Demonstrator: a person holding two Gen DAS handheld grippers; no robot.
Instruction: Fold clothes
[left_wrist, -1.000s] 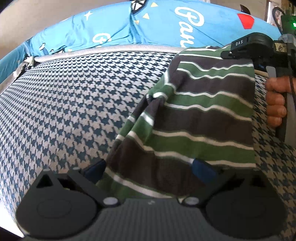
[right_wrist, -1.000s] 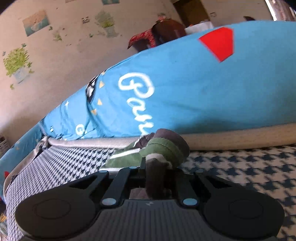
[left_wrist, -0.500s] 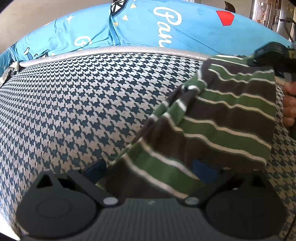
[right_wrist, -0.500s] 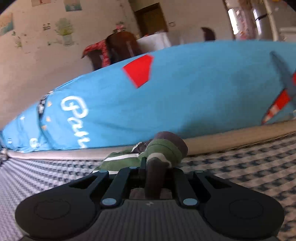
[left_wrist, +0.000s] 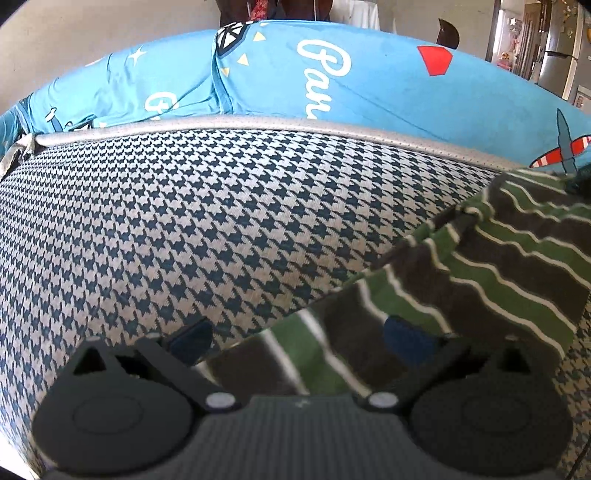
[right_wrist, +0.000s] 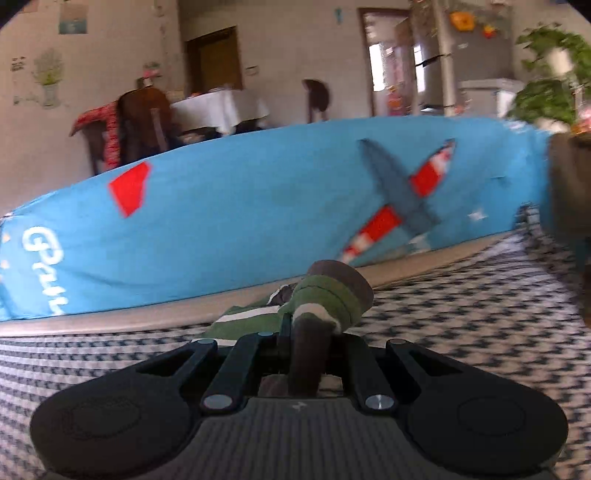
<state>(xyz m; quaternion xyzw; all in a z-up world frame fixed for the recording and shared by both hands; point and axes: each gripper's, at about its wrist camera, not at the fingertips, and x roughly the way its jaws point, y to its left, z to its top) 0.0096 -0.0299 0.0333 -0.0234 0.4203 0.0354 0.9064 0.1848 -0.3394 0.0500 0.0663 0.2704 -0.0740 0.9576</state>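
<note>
A green and dark brown striped garment (left_wrist: 498, 280) with thin white lines stretches from the lower middle of the left wrist view up to the right edge. It hangs above the houndstooth surface (left_wrist: 184, 221). My left gripper (left_wrist: 299, 341) is open, its blue pads (left_wrist: 192, 338) wide apart, and the cloth's lower end lies across the gap and over the right finger. In the right wrist view my right gripper (right_wrist: 306, 325) is shut on a bunched corner of the same garment (right_wrist: 328, 295), held a little above the surface. The right gripper itself is out of the left wrist view.
A long blue printed cushion (left_wrist: 369, 85) runs along the far edge behind a grey piped border (left_wrist: 258, 123). The cushion (right_wrist: 240, 221) fills the right wrist view too. Behind it stand a chair, a white-clothed table (right_wrist: 221, 107), a fridge and a plant (right_wrist: 546, 92).
My right gripper has carried its corner of the garment to the right and left the left wrist view, along with the hand. The cloth is now drawn out towards the right. My left gripper stayed put.
</note>
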